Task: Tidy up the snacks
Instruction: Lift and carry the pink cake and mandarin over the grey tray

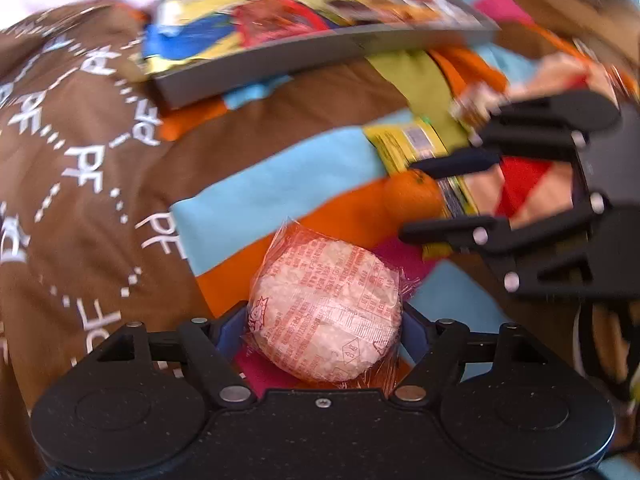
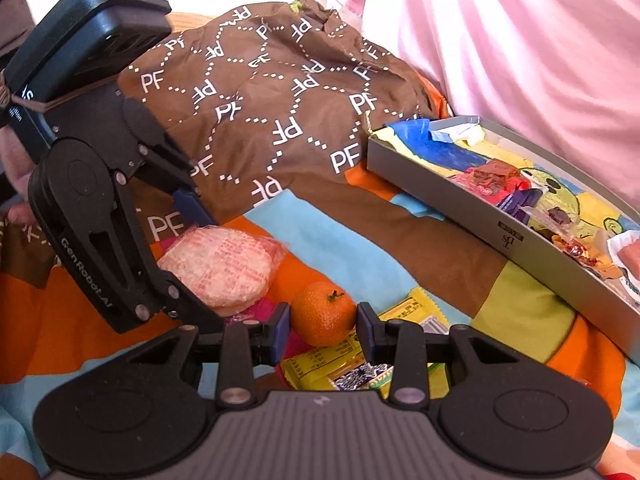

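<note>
A round rice cake in clear red-printed wrap (image 1: pixel 326 316) sits between the blue pads of my left gripper (image 1: pixel 324 328), which is shut on it just over the patchwork cover. The right wrist view shows that cake (image 2: pixel 218 266) held in the left gripper (image 2: pixel 208 270) at the left. A mandarin (image 2: pixel 324 314) rests on a yellow snack packet (image 2: pixel 320 364). My right gripper (image 2: pixel 323 332) is shut on the mandarin, with a pad touching each side. The left wrist view shows the mandarin (image 1: pixel 412 196) between the right gripper's (image 1: pixel 408 200) fingertips. A grey tray (image 2: pixel 460 200) holds several wrapped snacks.
The tray (image 1: pixel 256 76) lies at the back on a brown blanket printed "PF" (image 2: pixel 260 120), with pink fabric (image 2: pixel 520 60) behind it. A colourful patchwork cover (image 2: pixel 320 224) spreads under the snacks. A hand (image 2: pixel 16 176) holds the left gripper at the far left.
</note>
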Demonstrator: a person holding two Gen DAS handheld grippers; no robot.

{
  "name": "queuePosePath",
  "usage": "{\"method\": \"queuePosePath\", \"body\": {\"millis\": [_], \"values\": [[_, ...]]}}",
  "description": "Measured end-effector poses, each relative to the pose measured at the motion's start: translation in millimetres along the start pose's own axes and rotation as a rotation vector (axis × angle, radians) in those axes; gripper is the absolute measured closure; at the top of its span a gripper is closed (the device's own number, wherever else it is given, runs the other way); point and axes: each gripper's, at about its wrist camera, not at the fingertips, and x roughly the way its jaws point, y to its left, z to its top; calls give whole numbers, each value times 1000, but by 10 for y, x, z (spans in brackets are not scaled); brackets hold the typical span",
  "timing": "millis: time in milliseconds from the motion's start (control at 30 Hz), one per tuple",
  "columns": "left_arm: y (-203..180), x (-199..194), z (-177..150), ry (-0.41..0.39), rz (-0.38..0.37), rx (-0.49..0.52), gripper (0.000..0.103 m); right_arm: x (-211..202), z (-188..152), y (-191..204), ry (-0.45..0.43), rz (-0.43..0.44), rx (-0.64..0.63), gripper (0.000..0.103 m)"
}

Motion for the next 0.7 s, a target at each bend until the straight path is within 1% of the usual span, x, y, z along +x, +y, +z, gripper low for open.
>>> {"method": "queuePosePath", "body": {"millis": [67,133,233,333,467,600,700], "values": [[40,-37,-11,-39,17,-95,25,-12,1,-15,-14,-12,5,63],[71,-66,0,-78,31,-166,25,-25,5,-37,-30,-28,11,63],[107,-123,67,-145,28,-241,25,-57,19,-90,-63,-61,28,63],[95,-200,199,-217,31,-263,25,-91,44,-158,-98,-94,49,63],[80,-282,483,-306,42,-285,25,-149,94,-285,-152,-155,76,63],[56,-313,852,-357,62,-285,25,-247,152,-472,-214,-227,108,63],[63,-300,1131,-378,79,-283,25,-281,201,-665,-249,-288,139,63]]}}
